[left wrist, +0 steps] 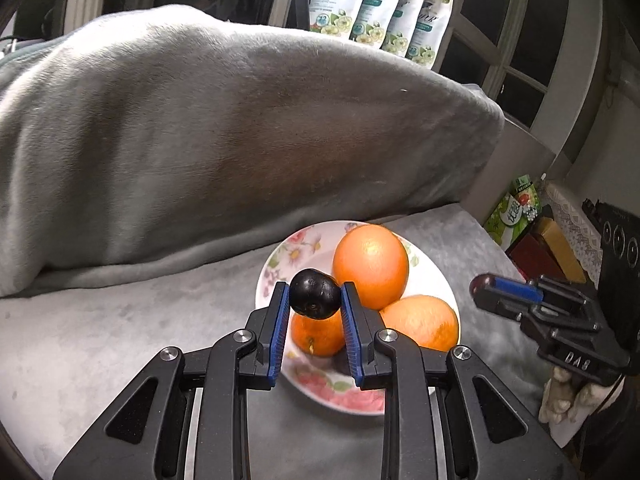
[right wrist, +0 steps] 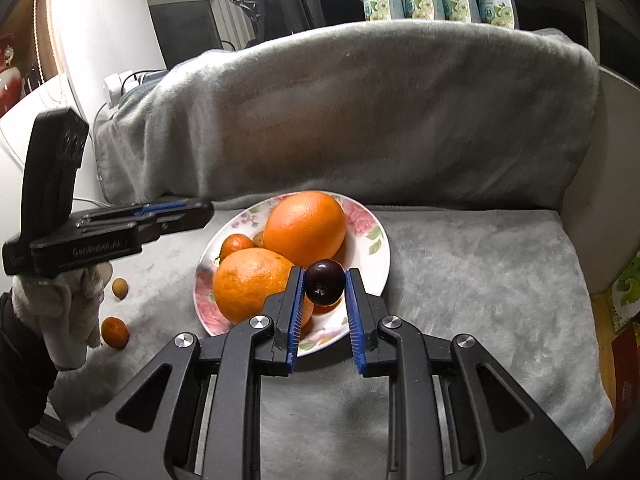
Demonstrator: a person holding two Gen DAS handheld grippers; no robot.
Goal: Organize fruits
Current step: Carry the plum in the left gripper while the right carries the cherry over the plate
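A flowered white plate (left wrist: 280,256) (right wrist: 372,236) on the grey blanket holds oranges (left wrist: 370,264) (right wrist: 306,226). My left gripper (left wrist: 314,296) is shut on a dark plum (left wrist: 315,294) and holds it over the plate's near side. My right gripper (right wrist: 324,282) is shut on another dark plum (right wrist: 324,282), also over the plate's near edge. The right gripper shows side-on in the left wrist view (left wrist: 486,290), right of the plate. The left gripper shows side-on in the right wrist view (right wrist: 200,210), left of the plate.
A small orange fruit (right wrist: 115,332) and a small brown fruit (right wrist: 120,288) lie on the blanket left of the plate. A blanket-covered backrest (right wrist: 380,120) rises behind it. Several white pouches (left wrist: 380,12) stand by the window. Boxes (left wrist: 536,256) sit at the right.
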